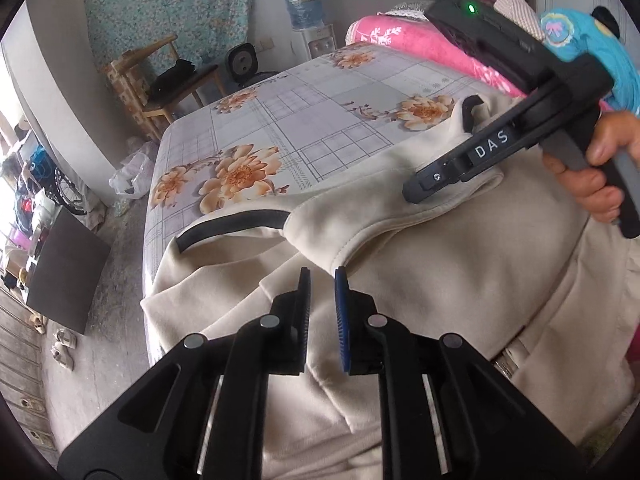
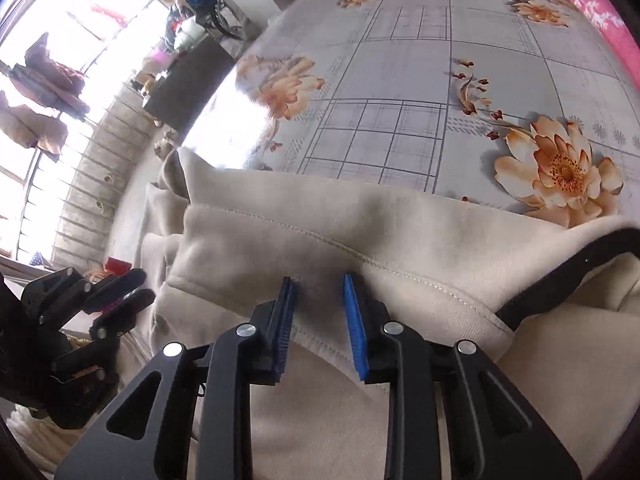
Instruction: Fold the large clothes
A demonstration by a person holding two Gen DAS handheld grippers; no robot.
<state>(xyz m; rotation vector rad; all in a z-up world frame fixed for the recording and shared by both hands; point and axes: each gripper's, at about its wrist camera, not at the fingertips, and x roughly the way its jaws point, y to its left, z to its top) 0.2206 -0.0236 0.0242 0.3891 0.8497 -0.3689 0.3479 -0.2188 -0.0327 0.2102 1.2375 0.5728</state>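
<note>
A large cream sweatshirt (image 1: 460, 280) with black trim (image 1: 236, 224) lies on the bed, and it also shows in the right wrist view (image 2: 320, 224). My left gripper (image 1: 322, 280) hovers just above its body, jaws a little apart and holding nothing. My right gripper (image 2: 318, 284) is open over a stitched fold of the sweatshirt, with the cloth lying between and below the fingers. In the left wrist view the right gripper (image 1: 440, 184) rests on the cream cloth at the right, held by a hand. The left gripper (image 2: 116, 296) shows at the left of the right wrist view.
The bed has a grey checked sheet with orange flowers (image 1: 280, 128). A pink blanket (image 1: 420, 44) lies at its far side. A wooden chair (image 1: 160, 80) and a water dispenser (image 1: 308, 12) stand beyond. A dark box (image 1: 64, 268) and shoes lie on the floor at left.
</note>
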